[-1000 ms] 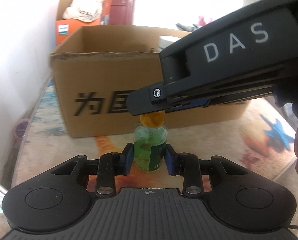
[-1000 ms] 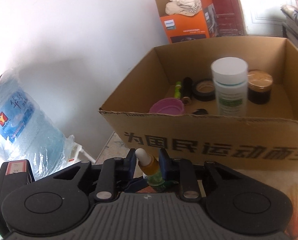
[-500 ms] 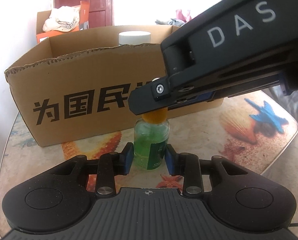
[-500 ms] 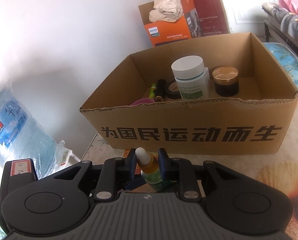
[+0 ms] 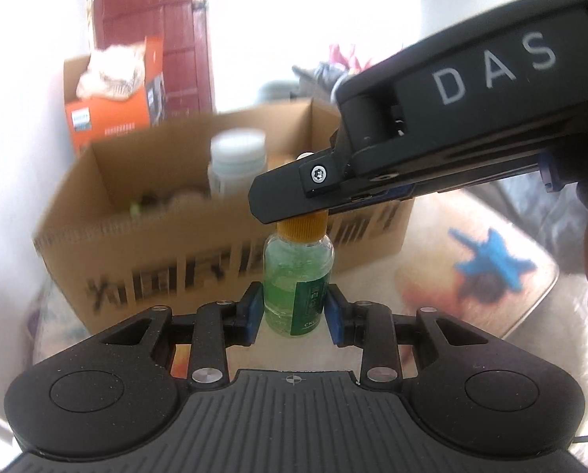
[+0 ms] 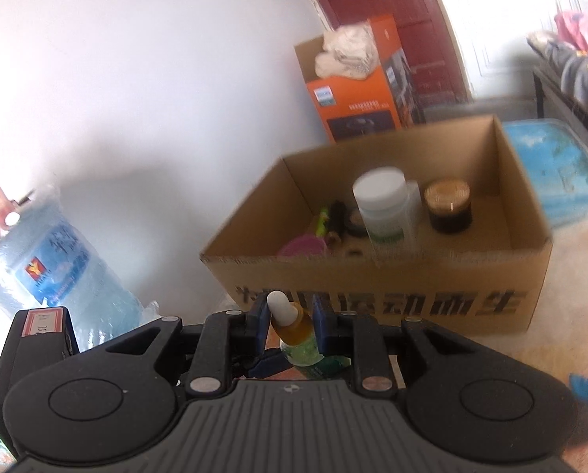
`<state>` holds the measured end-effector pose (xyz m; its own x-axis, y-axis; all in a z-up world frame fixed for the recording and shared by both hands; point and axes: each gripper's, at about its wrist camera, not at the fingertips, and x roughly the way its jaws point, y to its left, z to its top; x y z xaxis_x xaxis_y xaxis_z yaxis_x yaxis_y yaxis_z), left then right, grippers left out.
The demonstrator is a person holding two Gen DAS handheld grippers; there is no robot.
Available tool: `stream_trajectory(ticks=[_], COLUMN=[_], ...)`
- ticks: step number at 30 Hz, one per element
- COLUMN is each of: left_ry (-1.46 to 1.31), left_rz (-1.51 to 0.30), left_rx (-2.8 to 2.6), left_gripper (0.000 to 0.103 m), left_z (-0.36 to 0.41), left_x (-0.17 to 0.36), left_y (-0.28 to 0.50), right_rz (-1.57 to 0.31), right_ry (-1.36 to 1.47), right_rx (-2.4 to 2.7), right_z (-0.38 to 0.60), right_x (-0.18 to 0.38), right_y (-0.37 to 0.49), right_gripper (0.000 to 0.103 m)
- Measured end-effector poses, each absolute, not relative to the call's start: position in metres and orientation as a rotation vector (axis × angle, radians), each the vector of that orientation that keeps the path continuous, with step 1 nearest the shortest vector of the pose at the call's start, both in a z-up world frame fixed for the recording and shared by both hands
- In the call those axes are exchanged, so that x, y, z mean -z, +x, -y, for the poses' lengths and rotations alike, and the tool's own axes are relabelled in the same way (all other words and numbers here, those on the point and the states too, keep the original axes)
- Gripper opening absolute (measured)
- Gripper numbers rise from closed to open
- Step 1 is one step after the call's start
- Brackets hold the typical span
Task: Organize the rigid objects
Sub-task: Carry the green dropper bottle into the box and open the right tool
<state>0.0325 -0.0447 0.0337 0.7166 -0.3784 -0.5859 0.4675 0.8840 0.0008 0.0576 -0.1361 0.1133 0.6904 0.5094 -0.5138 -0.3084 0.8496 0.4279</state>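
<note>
Gripping the small green dropper bottle (image 5: 297,276) by its glass body, the left gripper (image 5: 294,309) is closing snugly on it, while the right gripper (image 6: 287,325) is pinching its orange neck from above. It seems lifted off the table (image 5: 432,276), though blur is making that uncertain. Beyond it the cardboard box (image 6: 373,287) is waiting; keeping the bottle upright and clearing the near wall matters.

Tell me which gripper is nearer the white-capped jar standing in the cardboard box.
Hard to call: both grip the same dropper bottle. The right gripper clamps the orange collar, the left gripper the glass body below. The white-capped jar stands beyond both.
</note>
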Motion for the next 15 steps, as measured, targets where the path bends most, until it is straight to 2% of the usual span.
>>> stream_trajectory(ticks=[7, 15], left_ry=[0.177, 0.179], left_rz=[-0.557, -0.604], left_rx=[0.475, 0.509], left_gripper=[0.032, 0.032], left_z=[0.065, 0.095], left_x=[-0.085, -0.106], left_y=[0.047, 0.088], right_rz=[-0.573, -0.58], right_ry=[0.328, 0.361], right_rx=[-0.498, -0.457], right_z=[0.161, 0.191], right_x=[-0.158, -0.172], right_y=[0.069, 0.102], right_gripper=[0.025, 0.025])
